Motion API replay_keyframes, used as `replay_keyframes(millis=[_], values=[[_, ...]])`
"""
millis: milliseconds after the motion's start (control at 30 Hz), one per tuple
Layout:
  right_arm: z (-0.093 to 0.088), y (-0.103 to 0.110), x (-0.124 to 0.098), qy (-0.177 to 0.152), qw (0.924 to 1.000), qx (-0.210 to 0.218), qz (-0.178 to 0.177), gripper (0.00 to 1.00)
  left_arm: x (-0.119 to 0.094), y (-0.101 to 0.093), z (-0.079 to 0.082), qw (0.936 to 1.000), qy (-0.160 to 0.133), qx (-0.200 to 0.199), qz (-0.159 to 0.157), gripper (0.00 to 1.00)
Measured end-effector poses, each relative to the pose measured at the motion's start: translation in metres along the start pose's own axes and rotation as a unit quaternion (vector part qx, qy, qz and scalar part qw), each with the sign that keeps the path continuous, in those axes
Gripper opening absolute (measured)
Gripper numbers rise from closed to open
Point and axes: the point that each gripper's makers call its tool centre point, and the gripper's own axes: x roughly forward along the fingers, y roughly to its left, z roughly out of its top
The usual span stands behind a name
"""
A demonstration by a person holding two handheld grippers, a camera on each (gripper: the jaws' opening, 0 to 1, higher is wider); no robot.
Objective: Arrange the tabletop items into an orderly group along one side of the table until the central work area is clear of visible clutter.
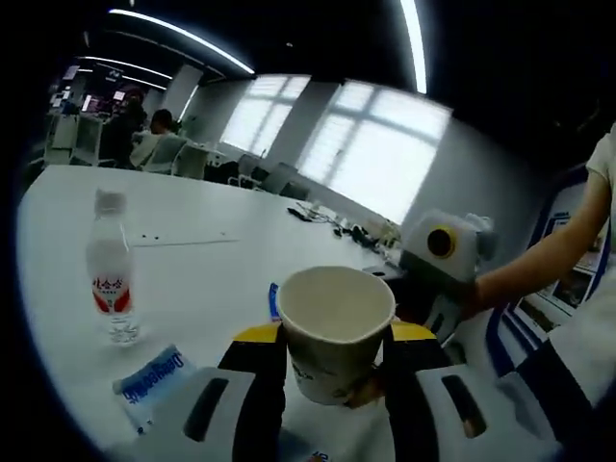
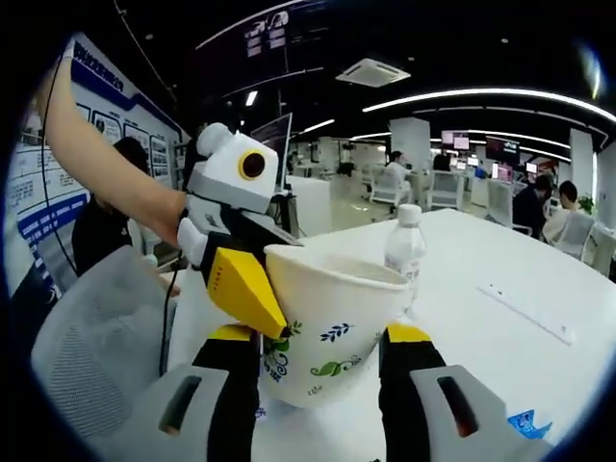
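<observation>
A paper cup (image 1: 335,332) is being held between both hand-held grippers at once. In the left gripper view the left hand-held gripper (image 1: 335,371) is being clamped on the cup's lower wall, one jaw on each side. In the right gripper view the right hand-held gripper (image 2: 318,371) is flanking the same cup (image 2: 332,332), while a yellow fingertip (image 2: 245,289) of the other tool is being pressed against the rim. Whether the right jaws are bearing on the wall or merely bracketing it cannot be told.

The step is being judged as a handover or joint carry of the cup toward one side. Thin paper is being squeezed, so light pressure is advised, with one grip released only after the other is confirmed.

A water bottle (image 1: 110,269) is standing upright on the white counter (image 1: 202,221), well apart from the cup; a blue-printed packet (image 1: 152,377) is lying near the counter edge. Open counter is being left beyond the bottle for setting down.
</observation>
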Motion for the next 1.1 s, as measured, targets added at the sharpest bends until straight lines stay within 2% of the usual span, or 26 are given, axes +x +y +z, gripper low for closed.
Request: replay_keyframes(millis=[100, 300, 467, 533, 633, 700, 767, 833, 933, 1100], values=[[-0.001, 0.001, 0.0, 0.0, 1.0, 0.006, 0.001, 0.43, -0.001, 0.001, -0.002, 1.0, 0.001, 0.005, 0.001, 0.36], [-0.007, 0.003, 0.001, 0.009, 0.9999, -0.002, 0.004, 0.42, -0.001, 0.001, -0.01, 0.9995, 0.023, 0.021, 0.006, 0.37], [-0.007, -0.002, 0.002, 0.004, 0.9999, -0.002, -0.012, 0.41, -0.002, 0.007, -0.012, 0.9992, 0.018, 0.023, 0.026, 0.37], [-0.007, -0.005, 0.002, 0.003, 0.9998, -0.001, -0.017, 0.41, -0.002, 0.011, -0.011, 0.9988, 0.015, 0.027, 0.039, 0.42], [-0.007, -0.011, 0.0, -0.006, 0.9995, 0.01, -0.029, 0.4, -0.004, 0.019, -0.006, 0.9961, 0.002, 0.046, 0.075, 0.62], [-0.007, -0.018, -0.002, -0.014, 0.9988, 0.023, -0.042, 0.4, -0.006, 0.021, -0.006, 0.995, 0.002, 0.053, 0.084, 0.69], [-0.006, -0.022, -0.003, -0.02, 0.9979, 0.031, -0.052, 0.39, -0.009, 0.021, -0.004, 0.9937, -0.006, 0.061, 0.093, 0.73], [-0.004, -0.028, -0.006, -0.036, 0.9962, 0.052, -0.061, 0.39, -0.011, 0.021, -0.003, 0.9931, -0.012, 0.061, 0.099, 0.76], [-0.002, -0.033, -0.009, -0.045, 0.9948, 0.059, -0.069, 0.38, -0.014, 0.022, -0.004, 0.9924, -0.017, 0.053, 0.109, 0.81], [-0.001, -0.036, -0.012, -0.051, 0.9944, 0.054, -0.075, 0.38, -0.026, 0.024, -0.012, 0.9912, -0.021, 0.045, 0.122, 0.81]])
